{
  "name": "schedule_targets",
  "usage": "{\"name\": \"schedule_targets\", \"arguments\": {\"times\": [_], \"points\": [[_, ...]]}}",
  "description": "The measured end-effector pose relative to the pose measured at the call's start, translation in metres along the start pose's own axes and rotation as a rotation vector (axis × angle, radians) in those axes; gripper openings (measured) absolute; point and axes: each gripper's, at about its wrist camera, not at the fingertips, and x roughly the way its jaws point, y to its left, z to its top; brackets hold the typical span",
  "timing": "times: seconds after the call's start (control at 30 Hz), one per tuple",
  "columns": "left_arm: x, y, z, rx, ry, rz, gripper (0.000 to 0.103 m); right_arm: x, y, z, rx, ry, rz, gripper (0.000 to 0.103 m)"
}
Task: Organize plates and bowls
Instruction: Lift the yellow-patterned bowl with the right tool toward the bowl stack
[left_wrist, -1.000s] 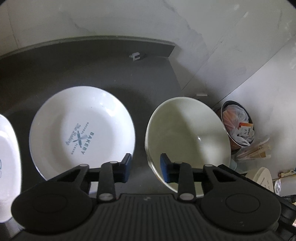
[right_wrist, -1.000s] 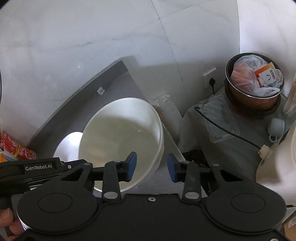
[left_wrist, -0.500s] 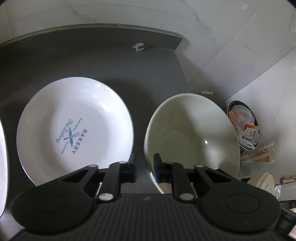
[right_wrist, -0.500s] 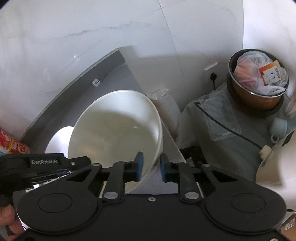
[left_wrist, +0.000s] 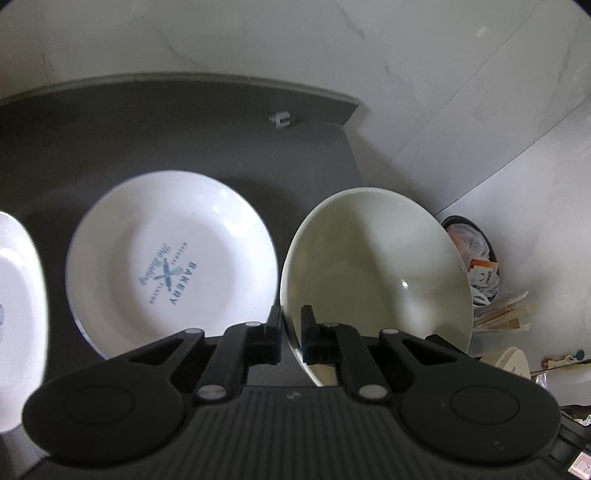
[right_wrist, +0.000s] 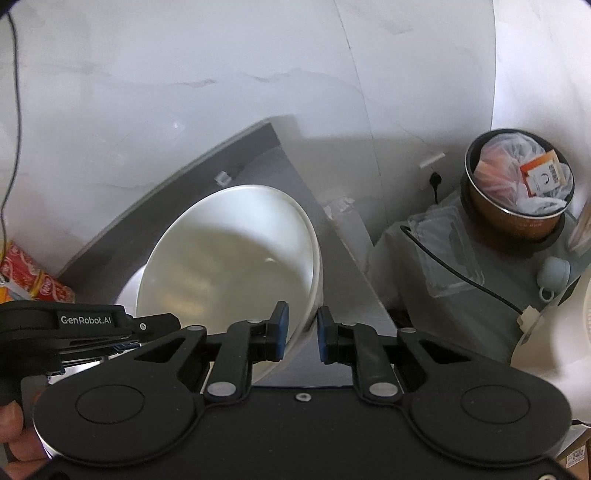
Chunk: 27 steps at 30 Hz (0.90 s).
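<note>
here, both grippers grip the same cream bowl (left_wrist: 376, 258), one on each side of its rim. the left gripper (left_wrist: 291, 325) has its jaws drawn close together and clamped on the near left part of the rim, with one finger outside the wall and one inside. the right gripper (right_wrist: 300, 332) has its blue-padded jaws closed on the near right part of the rim in the same manner. the bowl is tilted, its opening turned toward both cameras, and it sits above the dark grey counter (left_wrist: 184, 129) near the counter's right end. whether its base touches the counter cannot be told from either view.

a white plate (left_wrist: 171, 262) printed with blue "bakery" lettering lies flat on the counter just left of the bowl; the two rims are very near in the left wrist view, but contact cannot be confirmed. a second white dish (left_wrist: 18, 314) is partly visible at the left edge of that view, blurred.

a small white clip (left_wrist: 279, 119) lies near the back edge of the counter, beside the pale marbled wall (left_wrist: 295, 44). beyond the counter's right end, lower down, stands a round bin (right_wrist: 517, 195) lined with a plastic bag and filled with wrappers. a black cable (right_wrist: 461, 273) runs across a grey cloth-covered surface next to it. a fingertip (right_wrist: 11, 421) of the person shows at the lower left of the right wrist view.
</note>
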Motion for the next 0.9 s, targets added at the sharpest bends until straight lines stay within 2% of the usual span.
{"name": "schedule_targets", "arguments": {"times": [0.57,0.9], "points": [[-0.089,0.044,-0.023,0.017,-0.095,-0.042,0.008,-0.066,0.065,-0.032,-0.055,-0.107,0.023,0.016],[-0.130,0.076,-0.048,0.013,-0.127,-0.066,0.008,-0.091,0.094,-0.063,-0.081,-0.119,0.036,0.017]]}}
